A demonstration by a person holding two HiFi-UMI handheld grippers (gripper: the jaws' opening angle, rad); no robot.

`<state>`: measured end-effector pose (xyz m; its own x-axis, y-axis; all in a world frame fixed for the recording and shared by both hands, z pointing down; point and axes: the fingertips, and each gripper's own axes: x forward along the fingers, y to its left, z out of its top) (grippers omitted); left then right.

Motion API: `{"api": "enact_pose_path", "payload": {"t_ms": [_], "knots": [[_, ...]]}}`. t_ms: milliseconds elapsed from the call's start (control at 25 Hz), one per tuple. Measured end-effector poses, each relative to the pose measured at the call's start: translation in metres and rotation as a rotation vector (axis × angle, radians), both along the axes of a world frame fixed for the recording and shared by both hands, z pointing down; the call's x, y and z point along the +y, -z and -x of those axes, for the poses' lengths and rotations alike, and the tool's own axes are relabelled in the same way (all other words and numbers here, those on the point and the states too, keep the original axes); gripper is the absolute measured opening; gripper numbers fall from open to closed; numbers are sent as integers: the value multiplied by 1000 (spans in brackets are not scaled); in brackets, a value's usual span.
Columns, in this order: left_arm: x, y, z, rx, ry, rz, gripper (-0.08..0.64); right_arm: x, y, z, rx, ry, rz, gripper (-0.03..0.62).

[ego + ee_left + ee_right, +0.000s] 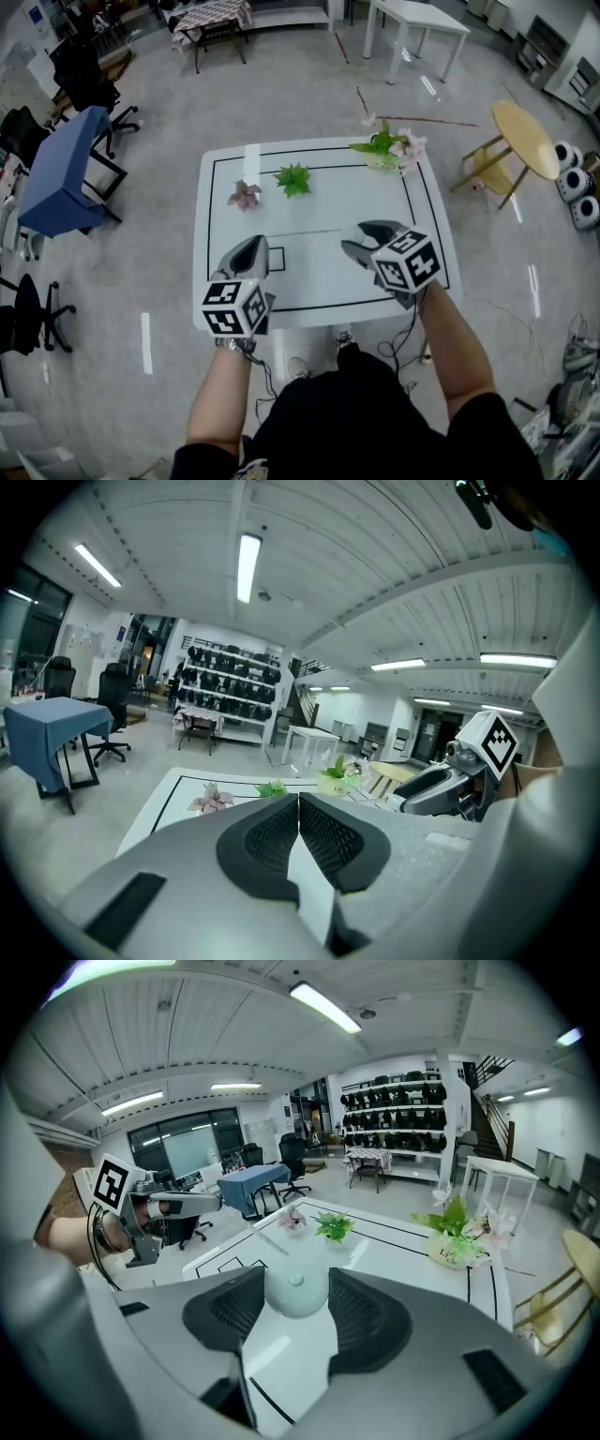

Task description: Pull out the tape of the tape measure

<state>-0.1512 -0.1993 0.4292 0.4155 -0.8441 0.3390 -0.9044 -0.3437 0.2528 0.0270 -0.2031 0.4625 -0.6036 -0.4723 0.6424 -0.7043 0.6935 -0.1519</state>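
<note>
In the right gripper view a round pale tape measure case (296,1293) sits between the jaws of my right gripper (296,1299), whose pads press on its sides. A thin tape (265,1238) runs from the case towards my left gripper (204,1203), held in the air to the left. In the left gripper view my left gripper (299,832) is shut on a white strip of tape (314,892) that hangs out below the pads. In the head view both grippers hover over the near half of the white table (319,202), the left gripper (255,246) and the right gripper (371,234) a short way apart.
A small pink plant (245,195), a green plant (293,178) and a flower pot (389,150) stand along the table's far side. A blue table (66,169) and office chairs are on the left. A round wooden table (525,139) is on the right.
</note>
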Motion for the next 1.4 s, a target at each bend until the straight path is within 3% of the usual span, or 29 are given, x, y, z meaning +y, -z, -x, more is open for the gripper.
{"api": "enact_pose_path", "payload": {"t_ms": [480, 600, 1400], "knots": [[-1, -10, 8, -22, 7, 28, 6, 0, -5, -4, 7, -35, 7, 212], [-5, -11, 17, -18, 35, 30, 6, -3, -7, -14, 42, -56, -5, 212], [-13, -5, 60, -15, 107, 24, 6, -4, 2, -58, 43, -171, -10, 212]]}}
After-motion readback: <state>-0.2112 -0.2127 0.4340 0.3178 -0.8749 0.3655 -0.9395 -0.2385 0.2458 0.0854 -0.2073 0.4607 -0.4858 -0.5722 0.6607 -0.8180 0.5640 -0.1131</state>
